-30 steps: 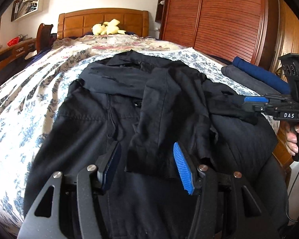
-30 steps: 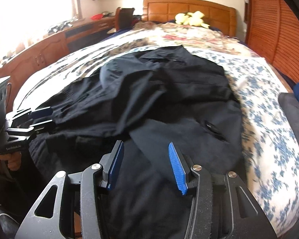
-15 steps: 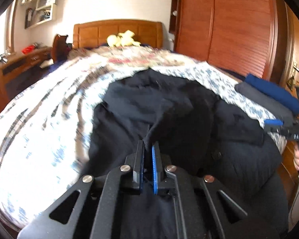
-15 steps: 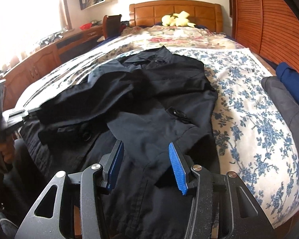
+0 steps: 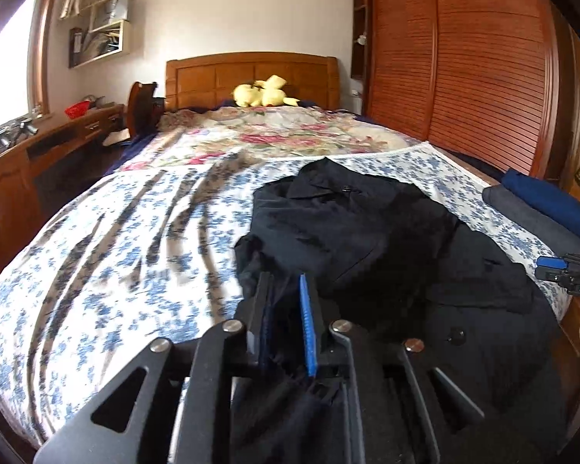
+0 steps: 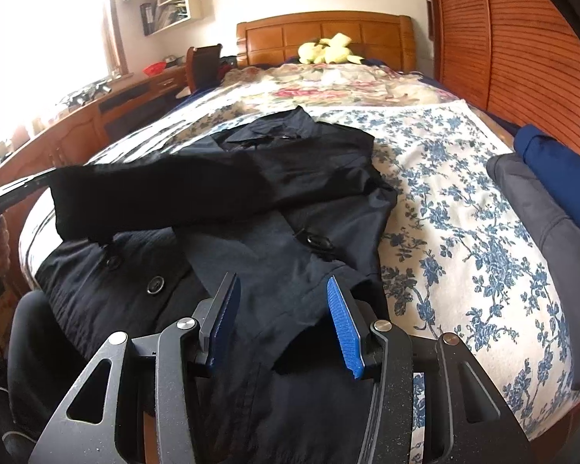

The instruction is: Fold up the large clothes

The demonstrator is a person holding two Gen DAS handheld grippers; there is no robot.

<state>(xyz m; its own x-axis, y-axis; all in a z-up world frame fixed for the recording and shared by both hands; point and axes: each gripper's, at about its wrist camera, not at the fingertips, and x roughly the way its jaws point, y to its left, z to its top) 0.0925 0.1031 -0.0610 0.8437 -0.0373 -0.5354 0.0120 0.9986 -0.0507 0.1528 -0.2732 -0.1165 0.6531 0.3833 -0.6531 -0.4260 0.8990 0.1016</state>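
A large black coat [image 5: 367, 239] with buttons lies spread on the bed's blue-flowered cover [image 5: 116, 251]. My left gripper [image 5: 286, 290] has a fold of the coat between its pads and holds it lifted; its jaws are opening slightly, with the cloth still between them. In the right wrist view that left gripper [image 6: 23, 187] sits at the left edge, with a sleeve-like flap of the coat [image 6: 154, 193] stretched up from it. My right gripper [image 6: 282, 290] hovers open over the coat's near edge, gripping nothing. It shows at the right edge [image 5: 556, 266] of the left wrist view.
Folded navy and grey clothes [image 6: 552, 193] lie stacked at the bed's right side. A yellow plush toy [image 5: 264, 94] sits by the wooden headboard. A slatted wooden wardrobe [image 5: 463, 58] stands on the right and a wooden desk [image 5: 38, 147] on the left.
My left gripper shut on a fold of the coat and rose, dragging the cloth up and over. The right gripper shifted sideways along the coat's edge, staying open.
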